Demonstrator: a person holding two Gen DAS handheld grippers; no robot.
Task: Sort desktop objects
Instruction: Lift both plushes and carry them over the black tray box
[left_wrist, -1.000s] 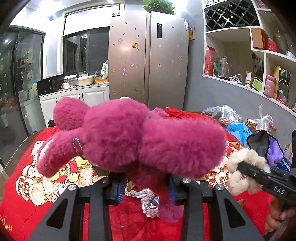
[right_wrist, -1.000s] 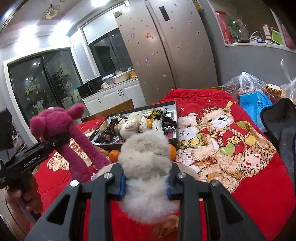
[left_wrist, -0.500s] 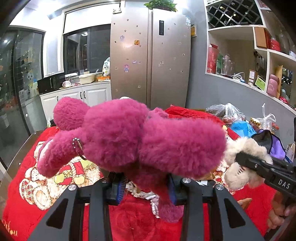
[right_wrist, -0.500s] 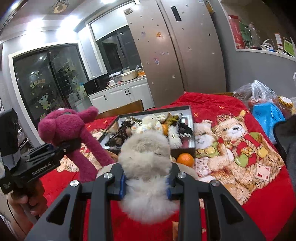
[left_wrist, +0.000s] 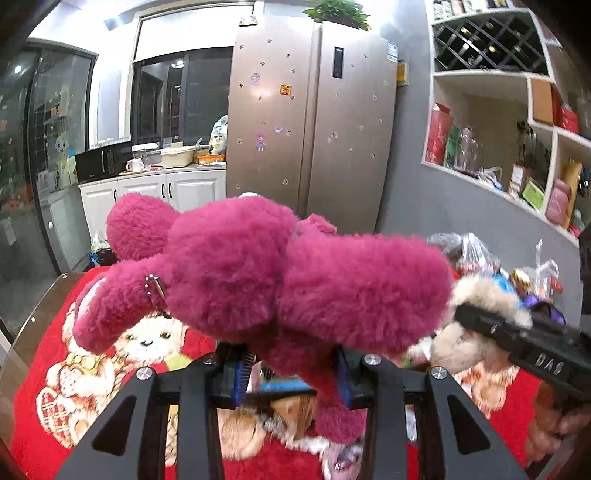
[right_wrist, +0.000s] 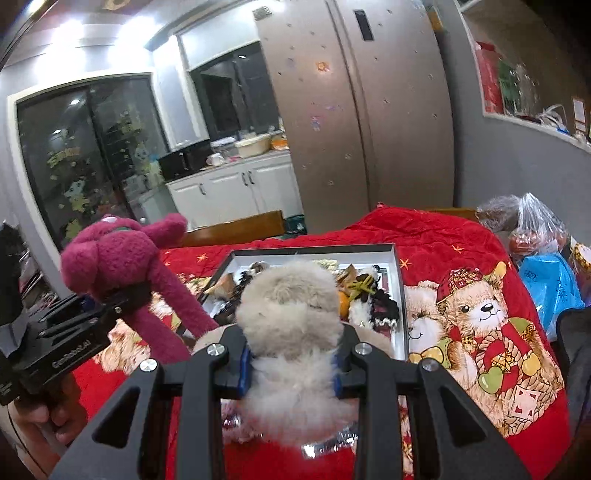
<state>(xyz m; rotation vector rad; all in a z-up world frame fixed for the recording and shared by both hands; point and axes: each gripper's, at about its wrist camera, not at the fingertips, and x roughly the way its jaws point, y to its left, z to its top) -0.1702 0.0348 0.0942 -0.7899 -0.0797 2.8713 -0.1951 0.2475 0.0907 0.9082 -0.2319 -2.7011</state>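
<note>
The red tablecloth (right_wrist: 436, 236) covers the whole table: a soft, plush-looking fabric printed with cartoon bears in scarves and hats, and small gold stars.

On it, ahead of my right tool, sits a shallow rectangular tray (right_wrist: 400, 295) with dark rigid walls and a pale floor. It holds a jumble of small items, among them an orange fruit (right_wrist: 342, 304) and dark and white fluffy pieces; the rest is too cluttered to identify.

The magenta plush toy (left_wrist: 258, 273) is the largest task item. Its pile is dense and curly, its limbs long and tubular, with rounded ears, and a short metal bead chain hangs from one limb. My left gripper (left_wrist: 291, 373) pinches it low on the body, blue pads pressed into the fur, holding it raised above the cloth.

The cream plush toy (right_wrist: 291, 332) is smaller, rounded, with long wispy fur. My right gripper (right_wrist: 291, 369) is pressed together on it, fur bulging above and below the pads, and it hangs in front of the tray's near edge.

Crinkled plastic bags (right_wrist: 532, 229), clear and blue, lie at the cloth's far right.
</note>
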